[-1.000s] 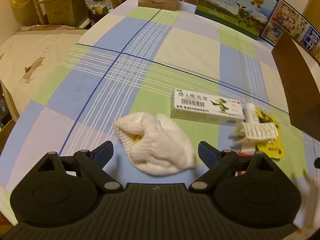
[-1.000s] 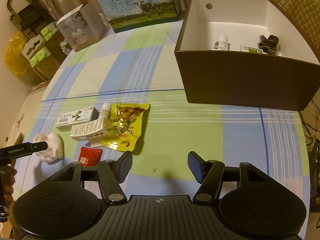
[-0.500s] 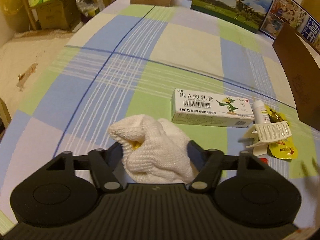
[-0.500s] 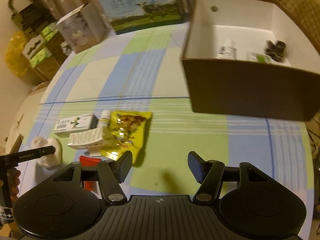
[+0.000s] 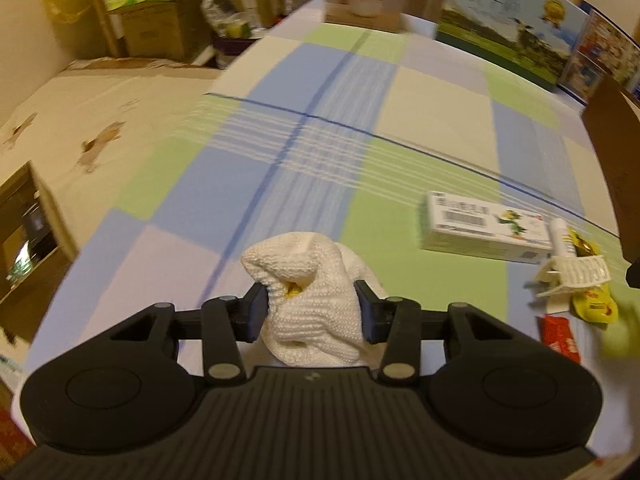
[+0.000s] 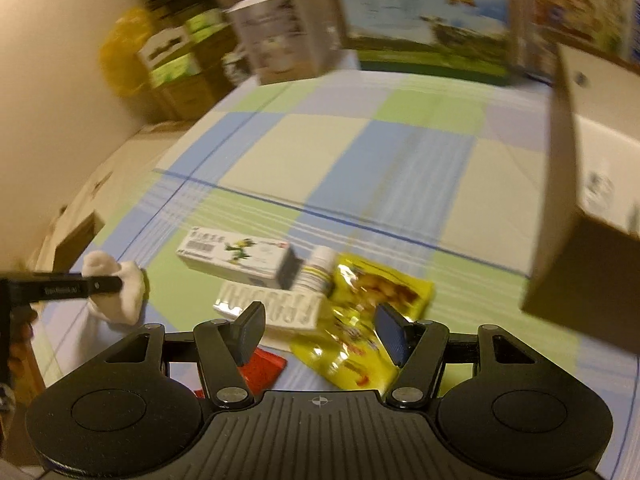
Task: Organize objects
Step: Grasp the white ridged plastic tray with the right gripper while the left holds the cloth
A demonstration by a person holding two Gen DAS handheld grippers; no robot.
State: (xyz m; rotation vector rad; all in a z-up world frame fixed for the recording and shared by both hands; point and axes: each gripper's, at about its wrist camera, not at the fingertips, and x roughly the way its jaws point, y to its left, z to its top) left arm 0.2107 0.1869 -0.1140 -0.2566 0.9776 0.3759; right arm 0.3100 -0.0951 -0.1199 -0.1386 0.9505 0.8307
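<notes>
A white knitted cloth [image 5: 312,296] lies bunched on the checked tablecloth [image 5: 304,160]. My left gripper [image 5: 310,300] has its jaws closing, and both pads press into the cloth's sides. In the right wrist view the same cloth [image 6: 120,292] shows at far left, with one left finger across it. My right gripper [image 6: 320,330] is open and holds nothing. It hovers over a yellow snack packet [image 6: 372,320] and a white plastic clip [image 6: 272,308]. Behind them lie a white medicine box [image 6: 236,256] and a small bottle [image 6: 320,268]. A red packet [image 6: 264,368] sits under the left finger.
A brown box with a white inside [image 6: 580,272] stands at the right, close to the pile. Printed cartons [image 6: 424,20] line the table's far edge. The table's left edge drops to a floor mat [image 5: 80,128] and stacked cardboard boxes [image 5: 148,28].
The left jaws have come together from wide apart onto the white cloth. The right gripper has swung left and rolled, so the pile of small items now lies just beyond its fingers.
</notes>
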